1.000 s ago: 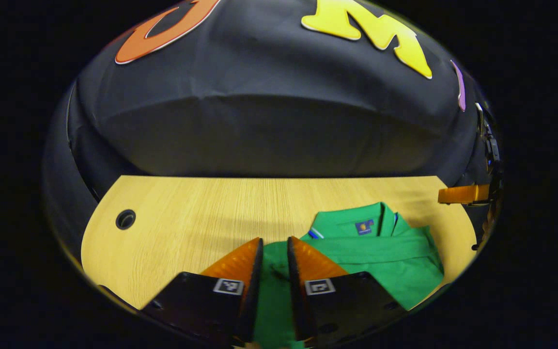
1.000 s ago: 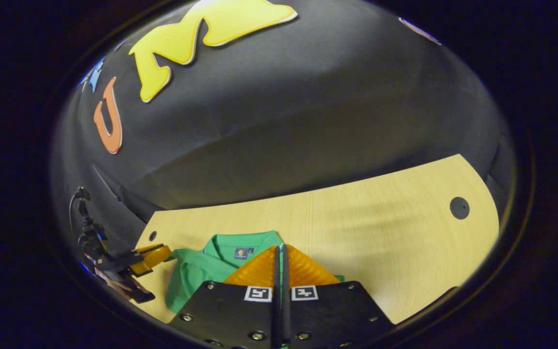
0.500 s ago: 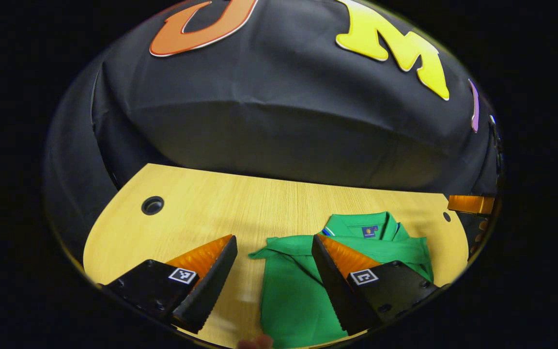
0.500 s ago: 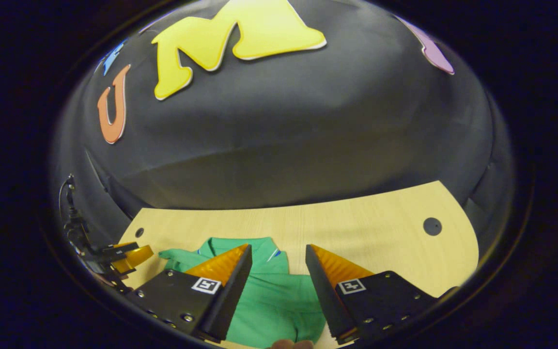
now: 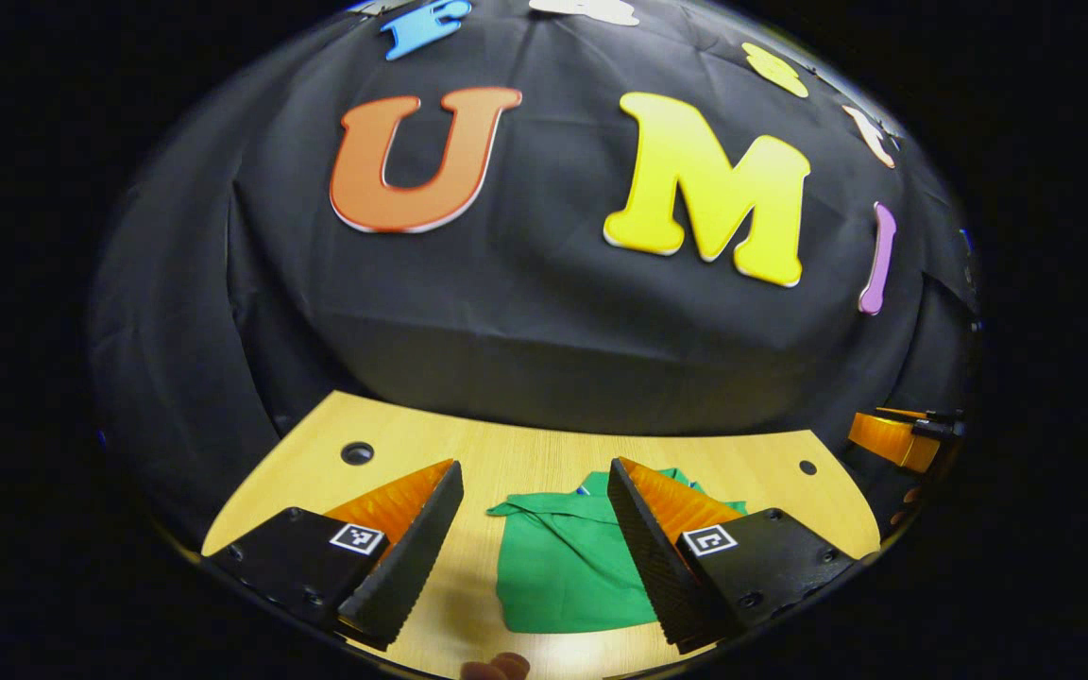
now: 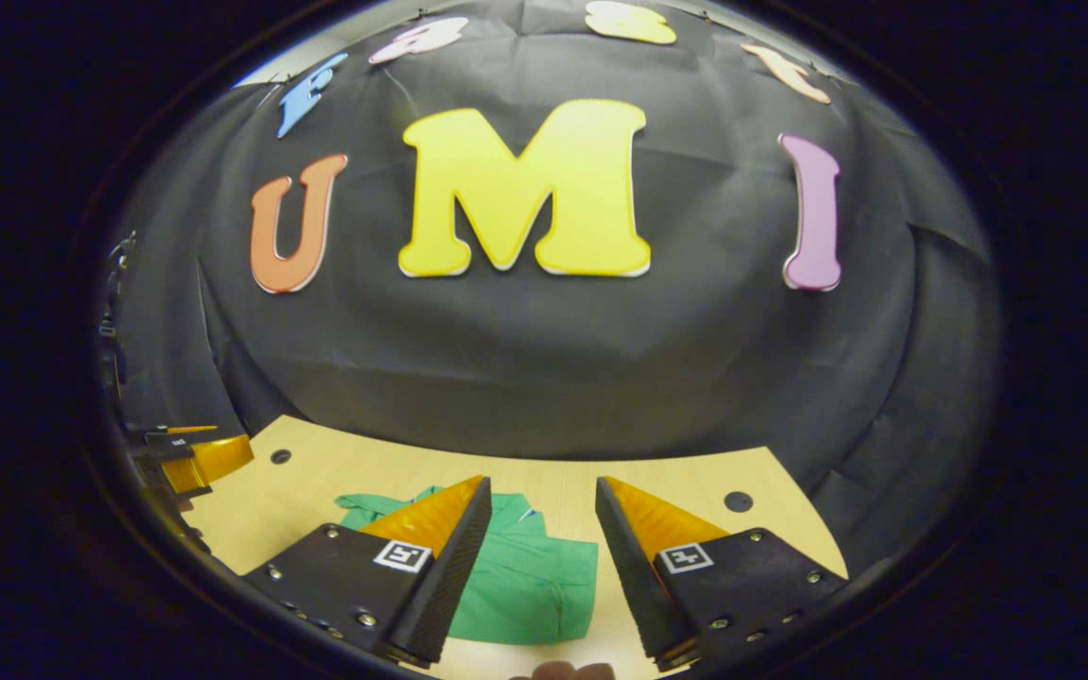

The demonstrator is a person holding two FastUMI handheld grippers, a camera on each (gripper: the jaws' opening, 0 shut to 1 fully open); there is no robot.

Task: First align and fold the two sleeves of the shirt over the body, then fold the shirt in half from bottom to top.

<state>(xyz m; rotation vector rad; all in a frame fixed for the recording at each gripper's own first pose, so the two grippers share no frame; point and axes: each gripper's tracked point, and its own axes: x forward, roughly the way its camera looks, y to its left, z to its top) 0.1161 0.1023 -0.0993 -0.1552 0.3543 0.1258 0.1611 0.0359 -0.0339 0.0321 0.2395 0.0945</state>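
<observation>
The green shirt (image 5: 563,567) lies folded in a compact rectangle on the wooden table (image 5: 525,453), collar on the far side. My left gripper (image 5: 533,465) is open, held above and back from the shirt, with nothing between its fingers. In the right gripper view the shirt (image 6: 530,576) lies low between the fingers, and my right gripper (image 6: 542,480) is open and empty as well, held off the cloth. Each gripper also appears at the edge of the other's view: the right gripper (image 5: 893,439) and the left gripper (image 6: 195,458).
The table has a round cable hole (image 5: 356,452) at the far left and a small hole (image 5: 807,467) at the far right. The black cloth wall rises right behind the table's far edge. A person's fingertip (image 5: 497,666) shows at the bottom.
Both grippers were closed on the shirt's fabric a second ago, then opened and let go. Since then both have risen and drawn back, so the shirt looks smaller and lower.
</observation>
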